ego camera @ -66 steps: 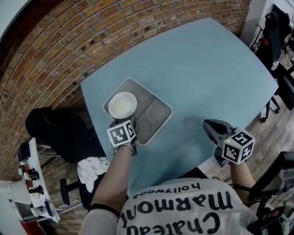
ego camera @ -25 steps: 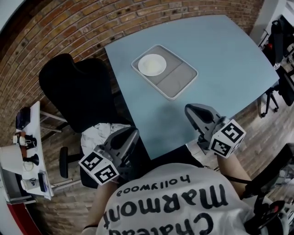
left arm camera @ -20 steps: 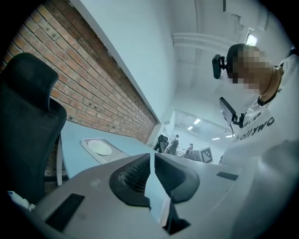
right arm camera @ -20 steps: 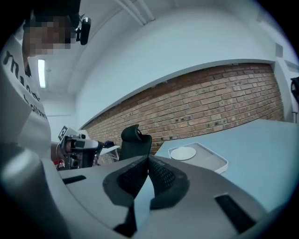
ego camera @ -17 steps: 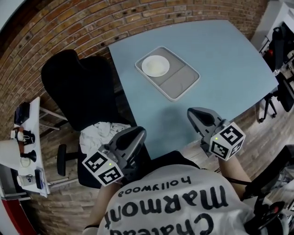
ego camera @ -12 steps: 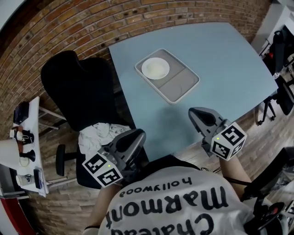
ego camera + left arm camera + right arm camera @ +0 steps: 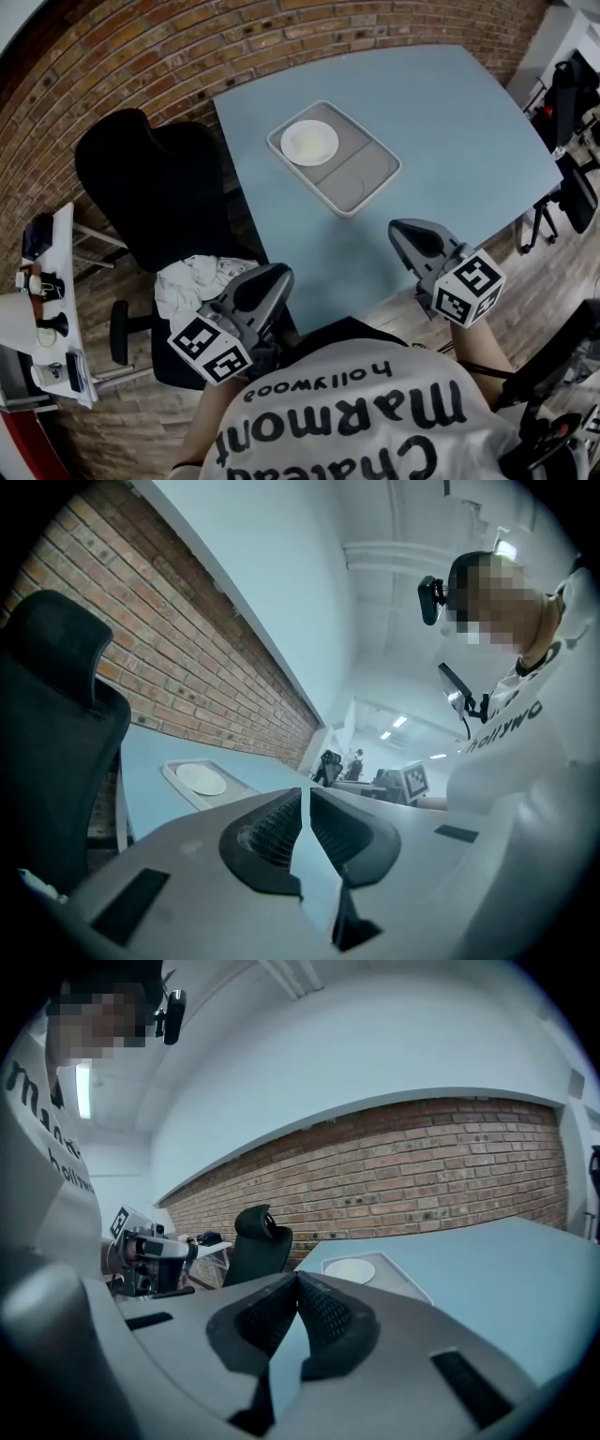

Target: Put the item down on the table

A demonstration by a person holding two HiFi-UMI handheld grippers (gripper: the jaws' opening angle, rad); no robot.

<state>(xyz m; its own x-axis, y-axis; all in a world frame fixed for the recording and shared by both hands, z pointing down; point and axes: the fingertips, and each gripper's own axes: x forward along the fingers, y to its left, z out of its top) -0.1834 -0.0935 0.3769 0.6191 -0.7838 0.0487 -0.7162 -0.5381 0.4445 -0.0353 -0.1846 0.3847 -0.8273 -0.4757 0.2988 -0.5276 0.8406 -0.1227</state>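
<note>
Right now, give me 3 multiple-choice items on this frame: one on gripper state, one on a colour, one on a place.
1. The left gripper and right gripper are:
A) both wide open
B) each shut on something
C) both shut, with nothing between the jaws

2. The table top is:
A) light blue
B) brown wood
C) black

3. The white plate lies:
A) on the bare table
B) in the grey tray
C) between the left gripper's jaws

Answers:
1 C: each gripper view shows the jaw tips together and nothing held.
2 A: the head view shows a plain light blue top.
3 B: the plate sits inside one compartment of the tray, far from both grippers.
</note>
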